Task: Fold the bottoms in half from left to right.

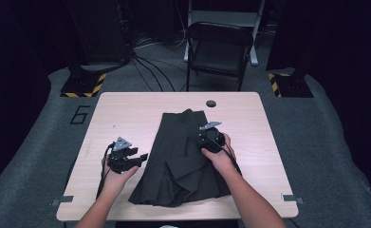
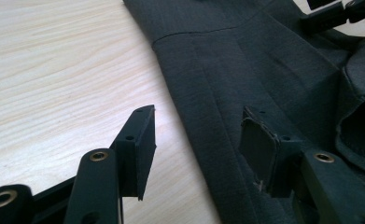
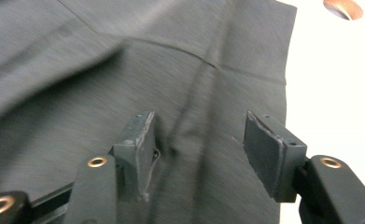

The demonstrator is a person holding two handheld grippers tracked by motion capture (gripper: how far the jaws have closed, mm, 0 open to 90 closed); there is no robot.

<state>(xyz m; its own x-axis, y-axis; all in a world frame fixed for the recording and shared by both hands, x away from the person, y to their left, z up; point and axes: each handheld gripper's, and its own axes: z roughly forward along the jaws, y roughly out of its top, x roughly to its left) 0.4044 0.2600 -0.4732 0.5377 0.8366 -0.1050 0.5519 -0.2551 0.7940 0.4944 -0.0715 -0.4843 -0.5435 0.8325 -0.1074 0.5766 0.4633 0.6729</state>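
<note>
A dark grey garment (image 1: 183, 156), pleated like a skirt, lies flat on the light wooden table (image 1: 126, 109), narrow end away from me. My left gripper (image 1: 143, 156) hovers at the cloth's left edge. Its jaws stand open in the left gripper view (image 2: 196, 140), one over bare wood (image 2: 54, 70) and one over the fabric (image 2: 245, 60). My right gripper (image 1: 210, 135) sits over the garment's upper right part. In the right gripper view it is open (image 3: 199, 140), low over the cloth (image 3: 124, 60), near the cloth's right border, with nothing pinched.
A round cable hole (image 1: 210, 103) sits near the table's far edge, also seen as the hole (image 3: 343, 7) beyond the garment. A black folding chair (image 1: 218, 47) and floor cables (image 1: 150, 66) lie behind the table. Bare wood flanks the garment on both sides.
</note>
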